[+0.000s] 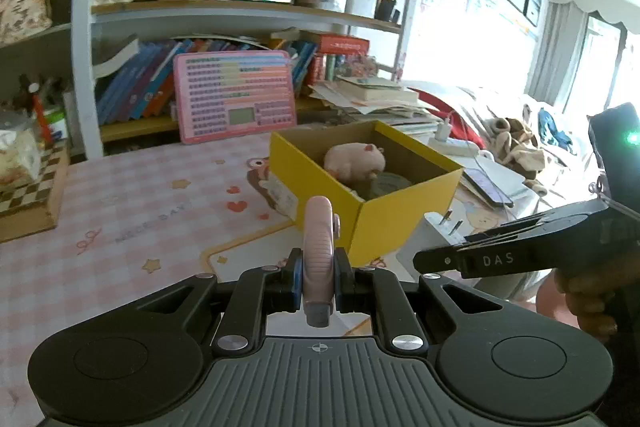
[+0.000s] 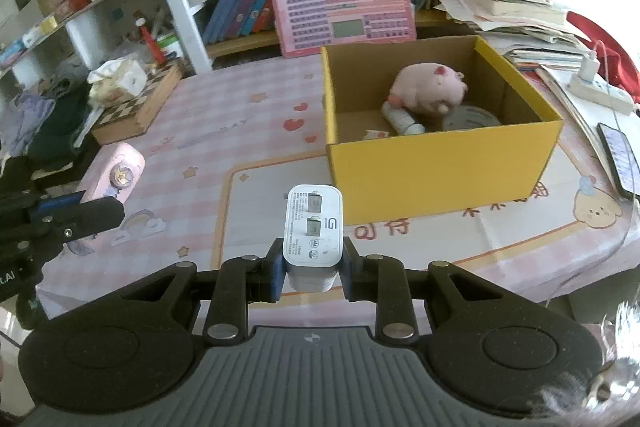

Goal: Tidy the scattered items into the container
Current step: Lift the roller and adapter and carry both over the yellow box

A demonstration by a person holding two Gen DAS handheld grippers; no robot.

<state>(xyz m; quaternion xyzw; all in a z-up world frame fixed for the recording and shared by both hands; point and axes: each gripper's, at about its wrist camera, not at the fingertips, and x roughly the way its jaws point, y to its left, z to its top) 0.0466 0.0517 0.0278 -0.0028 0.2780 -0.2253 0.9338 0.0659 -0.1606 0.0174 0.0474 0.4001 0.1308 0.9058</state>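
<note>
A yellow cardboard box [image 1: 324, 183] stands open on the pink checked table; it also shows in the right wrist view [image 2: 440, 171]. Inside lie a pink plush pig [image 2: 428, 87], a small tube [image 2: 400, 119] and a grey round tin [image 2: 472, 119]. My left gripper [image 1: 318, 277] is shut on a pink flat case [image 1: 318, 247], held on edge above the table, near the box's front left corner. My right gripper [image 2: 312, 267] is shut on a white plug charger [image 2: 314, 227], held above the table in front of the box. The pink case also shows at the left of the right wrist view [image 2: 120, 167].
A chessboard box [image 2: 136, 107] with a tissue pack sits at the table's left. A pink learning tablet [image 2: 344, 7] leans on the bookshelf behind the box. A phone [image 2: 620, 155], a power strip [image 2: 596, 91] and stacked papers lie right of the box.
</note>
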